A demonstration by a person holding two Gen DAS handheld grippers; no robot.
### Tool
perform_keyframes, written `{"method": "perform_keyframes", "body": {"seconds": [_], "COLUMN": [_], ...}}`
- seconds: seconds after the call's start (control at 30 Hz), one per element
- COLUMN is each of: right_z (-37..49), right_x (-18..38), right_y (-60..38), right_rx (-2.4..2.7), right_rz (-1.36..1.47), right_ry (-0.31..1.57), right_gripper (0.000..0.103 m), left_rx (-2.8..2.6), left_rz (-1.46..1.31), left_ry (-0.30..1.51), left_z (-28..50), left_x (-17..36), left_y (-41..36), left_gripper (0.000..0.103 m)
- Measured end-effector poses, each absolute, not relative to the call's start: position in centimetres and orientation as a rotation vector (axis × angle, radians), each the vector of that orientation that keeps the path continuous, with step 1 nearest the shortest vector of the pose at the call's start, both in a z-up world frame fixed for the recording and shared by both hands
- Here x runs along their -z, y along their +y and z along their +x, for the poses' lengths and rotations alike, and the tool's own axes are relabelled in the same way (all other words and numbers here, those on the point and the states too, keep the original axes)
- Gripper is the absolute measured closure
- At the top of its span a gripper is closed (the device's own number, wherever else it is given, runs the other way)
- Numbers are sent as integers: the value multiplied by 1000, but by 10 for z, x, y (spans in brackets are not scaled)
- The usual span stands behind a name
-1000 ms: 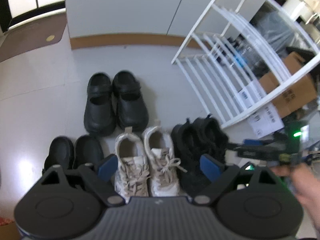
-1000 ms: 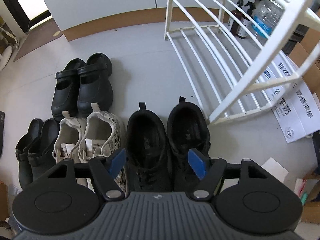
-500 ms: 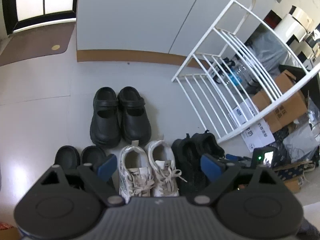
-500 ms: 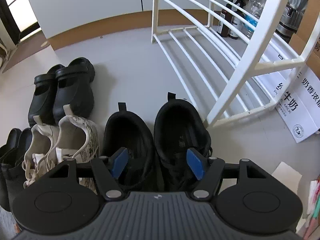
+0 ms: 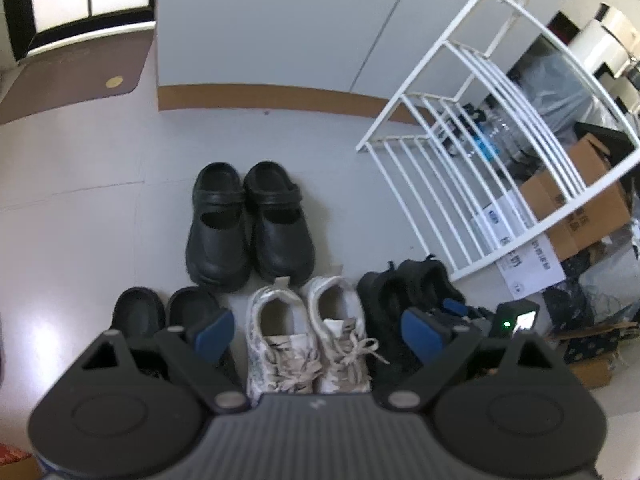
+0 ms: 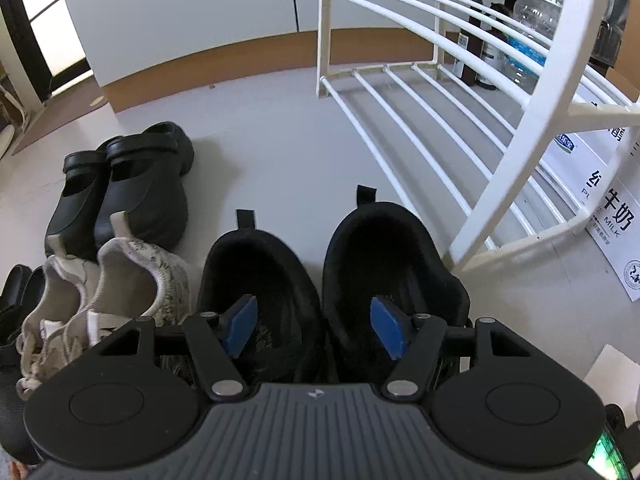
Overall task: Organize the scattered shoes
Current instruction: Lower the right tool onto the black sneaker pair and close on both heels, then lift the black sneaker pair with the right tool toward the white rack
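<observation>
Reaching down with the right gripper (image 6: 314, 326) into the pair of black sneakers (image 6: 320, 276), one blue pad dipping into the mouth of each shoe, the two inner collars lying side by side between them. Jaws closing at this moment, pads not yet pressing on the collars, so nothing gripped so far. Judging the step in hand as: pinching the two sneakers together by their touching inner walls, for lifting as a pair.

Hovering with the left gripper (image 5: 318, 330) above the white laced sneakers (image 5: 310, 332), jaws standing wide, nothing between the pads, the pads themselves well above the shoes.

Sitting on the pale floor (image 6: 272, 128), all four pairs: black sneakers nearest the white wire shoe rack (image 6: 452, 92), white sneakers just beside them to the left, black clogs (image 5: 248, 222) behind those, and small black slip-ons (image 5: 164, 312) at the far left, partly hidden behind the left gripper's body. Showing bare rails on the rack, no shoe on the visible tiers.

Calling next, probably, for finishing the squeeze until both collars are clamped firmly, then lifting straight up and carrying toward a rack tier, clearing the slanted white post on the way. Risking, with a weak pinch, one sneaker slipping free and dropping
</observation>
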State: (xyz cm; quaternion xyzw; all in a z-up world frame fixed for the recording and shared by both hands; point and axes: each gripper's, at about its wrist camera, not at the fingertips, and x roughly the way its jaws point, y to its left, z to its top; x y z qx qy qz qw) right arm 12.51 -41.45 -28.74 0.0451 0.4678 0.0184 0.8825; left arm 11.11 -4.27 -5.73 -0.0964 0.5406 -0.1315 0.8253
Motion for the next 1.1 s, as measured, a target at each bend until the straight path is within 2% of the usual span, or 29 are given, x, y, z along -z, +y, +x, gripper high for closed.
{"method": "perform_keyframes", "body": {"seconds": [0.23, 0.33, 0.4, 0.43, 0.7, 1.1], "right_z": [122, 119, 117, 116, 103, 114], "right_x": [306, 311, 313, 313, 306, 322], "right_y": [-415, -414, -417, -418, -414, -422], "right_rx": [-75, -84, -80, -79, -82, -140], "right_rz": [101, 76, 72, 69, -8, -20], "right_ry": [1003, 1009, 1016, 1019, 1013, 1062], "right_gripper": [41, 46, 56, 57, 61, 61], "left_rx": [269, 284, 304, 309, 288, 282], "left_rz": [-302, -328, -333, -331, -331, -307], "left_ry": [1138, 1135, 1136, 1136, 1142, 1163], "left_z": [117, 115, 114, 113, 114, 118], "left_x": [55, 52, 51, 50, 52, 58], "left_y": [-28, -27, -29, -30, -30, -40], "left_gripper": [11, 11, 11, 11, 11, 11]}}
